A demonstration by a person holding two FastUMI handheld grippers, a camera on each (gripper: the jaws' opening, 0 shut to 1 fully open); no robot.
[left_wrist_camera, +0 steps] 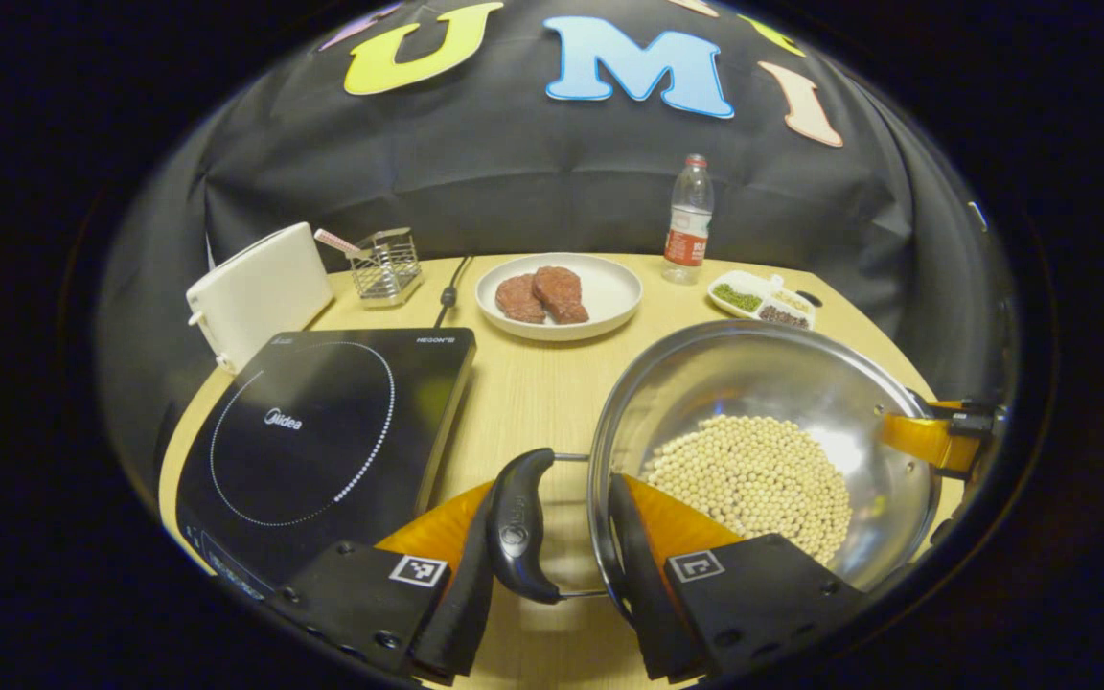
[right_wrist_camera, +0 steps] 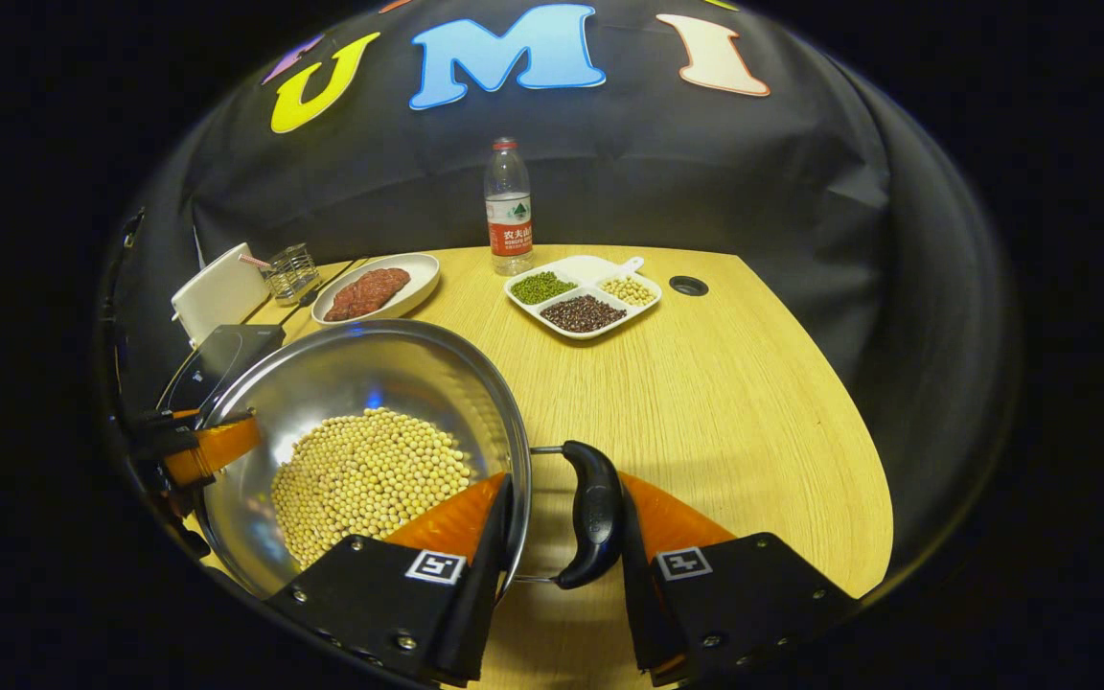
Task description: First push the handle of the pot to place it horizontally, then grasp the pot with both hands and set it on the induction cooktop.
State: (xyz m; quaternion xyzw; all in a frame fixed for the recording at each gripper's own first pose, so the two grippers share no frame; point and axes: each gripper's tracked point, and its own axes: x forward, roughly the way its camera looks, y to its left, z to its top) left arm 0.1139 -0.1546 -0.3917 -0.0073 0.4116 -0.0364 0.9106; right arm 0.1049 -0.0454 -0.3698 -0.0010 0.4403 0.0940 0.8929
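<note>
1. We find the pot (left_wrist_camera: 763,450), a wide steel pan, standing on the wooden table (right_wrist_camera: 724,383) just beside the induction cooktop (left_wrist_camera: 322,431), not yet on it. It holds a bed of pale soybeans (left_wrist_camera: 753,479).
2. The left gripper (left_wrist_camera: 552,546) straddles one side handle (left_wrist_camera: 518,527): one finger lies outside the black grip, the other inside the pot rim. Handle and wall sit between the jaws, which look closed onto them, though we cannot confirm firm pressure.
3. The right gripper (right_wrist_camera: 562,537) takes the opposite handle (right_wrist_camera: 595,513) in like fashion, one finger inside the rim and one outside the grip. Its state reads the same.
4. Handling, in our judgement: the pot is rigid, polished and likely slippery; the beans add weight and will roll if the pan tilts. The handles on their thin wire brackets are the proper holds.
5. Both handles appear level, so we judge the lift to be the step in hand.
6. Risk: uneven lifting could spill beans or let the rim slip from a finger.
7. A plate of meat (left_wrist_camera: 557,292) stands well apart.
</note>
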